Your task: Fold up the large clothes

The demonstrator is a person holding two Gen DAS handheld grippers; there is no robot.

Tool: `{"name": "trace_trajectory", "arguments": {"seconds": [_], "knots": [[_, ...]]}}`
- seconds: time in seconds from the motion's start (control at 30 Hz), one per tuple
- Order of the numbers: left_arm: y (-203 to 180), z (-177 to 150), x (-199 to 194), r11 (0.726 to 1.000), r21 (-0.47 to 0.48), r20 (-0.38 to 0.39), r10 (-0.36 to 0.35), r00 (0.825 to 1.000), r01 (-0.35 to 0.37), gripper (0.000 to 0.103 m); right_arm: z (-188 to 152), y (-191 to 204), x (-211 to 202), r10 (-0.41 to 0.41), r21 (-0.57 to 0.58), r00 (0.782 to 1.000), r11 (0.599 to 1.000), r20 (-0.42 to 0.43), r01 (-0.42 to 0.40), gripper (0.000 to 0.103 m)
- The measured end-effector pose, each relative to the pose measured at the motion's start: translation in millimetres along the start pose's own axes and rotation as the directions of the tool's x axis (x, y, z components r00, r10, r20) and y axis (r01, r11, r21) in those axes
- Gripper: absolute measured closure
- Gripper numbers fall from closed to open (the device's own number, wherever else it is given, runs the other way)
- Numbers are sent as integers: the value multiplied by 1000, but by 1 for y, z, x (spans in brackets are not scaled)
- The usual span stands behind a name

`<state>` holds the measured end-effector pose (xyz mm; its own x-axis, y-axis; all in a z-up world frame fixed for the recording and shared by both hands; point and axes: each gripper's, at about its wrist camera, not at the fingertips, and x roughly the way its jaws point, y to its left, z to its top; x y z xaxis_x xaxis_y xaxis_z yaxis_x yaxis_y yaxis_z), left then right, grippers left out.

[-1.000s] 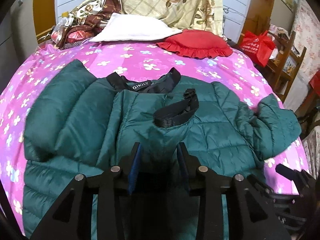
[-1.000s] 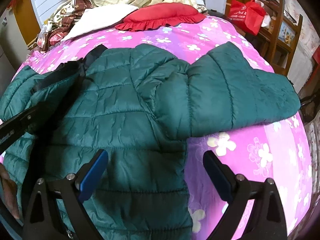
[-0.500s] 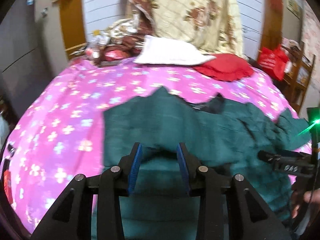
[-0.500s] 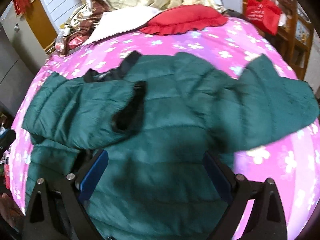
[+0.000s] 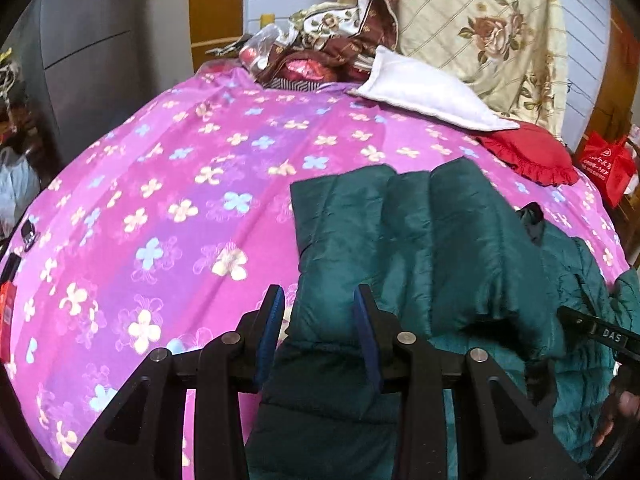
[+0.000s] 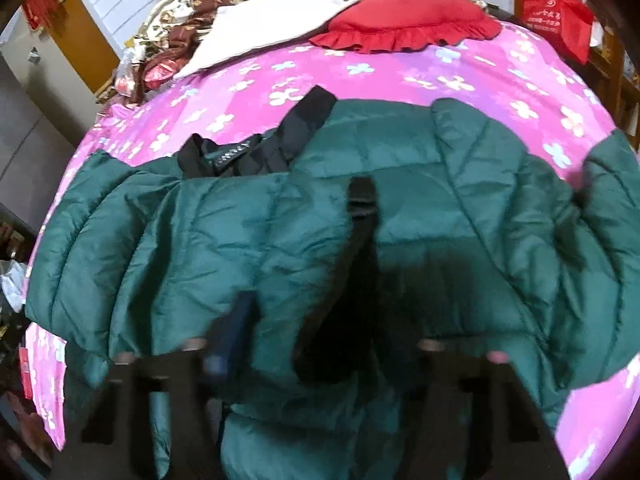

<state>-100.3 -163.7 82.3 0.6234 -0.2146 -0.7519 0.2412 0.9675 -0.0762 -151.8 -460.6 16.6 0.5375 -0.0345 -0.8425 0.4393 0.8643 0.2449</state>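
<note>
A fold of the green jacket (image 5: 420,240) is pinched by the left gripper (image 5: 319,300); the right gripper (image 6: 316,312), blurred, has just been closing over jacket fabric, grip not discernible

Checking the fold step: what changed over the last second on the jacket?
The left gripper, clamped on the green jacket, carried its sleeve across the body and swung toward the jacket's edge. The right gripper moved from the sheet edge over the jacket; its jaws have just been closing, with fabric between them. Red cushion and white pillow stayed put.
</note>
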Motion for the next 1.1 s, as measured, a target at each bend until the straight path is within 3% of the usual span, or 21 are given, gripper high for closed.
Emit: {"name": "trace_trajectory", "arguments": {"seconds": [0.1,0.17,0.33,0.53,0.63,0.7,0.77,0.83,0.93,1.0,1.1], "knots": [[3,1,2,1000,-23,-6,-3,1000,3,89,0,2,-6,15,-33,999,999,31,-14,81],[5,3,1,999,-38,-1,-4,1000,4,90,1,1,-22,-12,-65,997,998,78,17,84],[6,10,3,998,-67,1,-6,1000,6,89,14,-17,-63,-142,-95,964,981,225,167,85],[-4,10,18,998,-57,-32,8,999,-10,89,24,-44,-49,-229,-71,951,966,205,248,87],[-8,9,19,999,-50,-40,1,999,-3,89,19,-57,-27,-244,-36,957,967,154,253,86],[-10,10,16,999,-51,-27,-8,1000,7,90,14,-66,-22,-212,-7,967,977,139,215,74],[-14,14,12,999,-43,-6,-14,1000,14,90,13,-69,-30,-229,9,964,973,135,230,61],[-19,18,13,999,-32,2,-16,1000,16,89,11,-68,-45,-238,16,958,971,162,239,59],[-28,23,19,999,-32,7,-35,999,35,90,10,-55,-65,-177,-6,964,983,198,181,53],[-36,24,27,999,-23,1,-39,999,39,89,13,-39,-71,-136,-53,967,987,217,150,42],[-49,23,46,1000,22,-24,-18,1000,18,89,17,-12,-53,-72,-164,980,981,187,104,41]]}}
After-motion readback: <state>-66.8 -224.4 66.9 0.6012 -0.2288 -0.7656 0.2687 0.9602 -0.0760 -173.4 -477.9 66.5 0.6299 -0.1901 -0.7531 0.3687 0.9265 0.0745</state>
